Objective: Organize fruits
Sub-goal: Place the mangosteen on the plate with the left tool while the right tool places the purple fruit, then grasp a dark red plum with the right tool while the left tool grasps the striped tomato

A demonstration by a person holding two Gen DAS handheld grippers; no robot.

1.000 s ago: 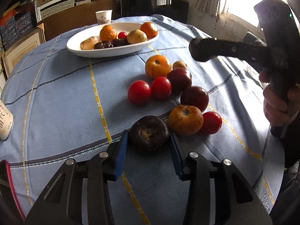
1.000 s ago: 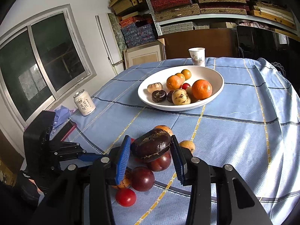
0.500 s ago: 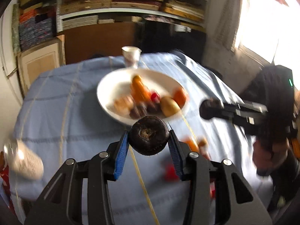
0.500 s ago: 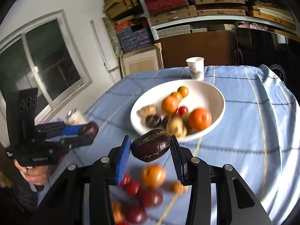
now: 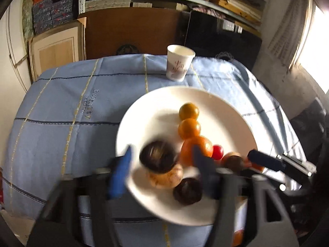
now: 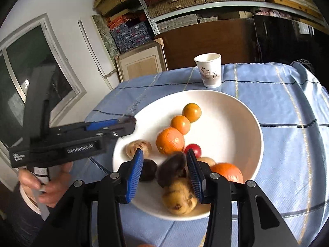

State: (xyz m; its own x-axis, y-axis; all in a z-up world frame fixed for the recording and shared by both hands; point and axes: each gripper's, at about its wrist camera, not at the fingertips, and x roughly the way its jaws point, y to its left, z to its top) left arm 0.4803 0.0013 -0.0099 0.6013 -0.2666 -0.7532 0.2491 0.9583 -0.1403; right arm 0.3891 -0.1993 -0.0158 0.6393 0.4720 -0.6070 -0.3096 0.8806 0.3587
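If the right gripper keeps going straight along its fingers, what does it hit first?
Probably the pile in the white ceramic plate: right gripper has a dark purple fruit between its fingers, directly over a speckled yellow-brown fruit. That fruit looks first in line, though depth is unclear.

plate (image 6: pixel 242 111): middle of the tablecloth (image 6: pixel 287 103), fruit piled in its near half
paper cup (image 6: pixel 208 71): on the cloth just behind the plate
framed panel (image 6: pixel 139 63): past the table's far-left edge
shelves (image 6: pixel 205 4): far back
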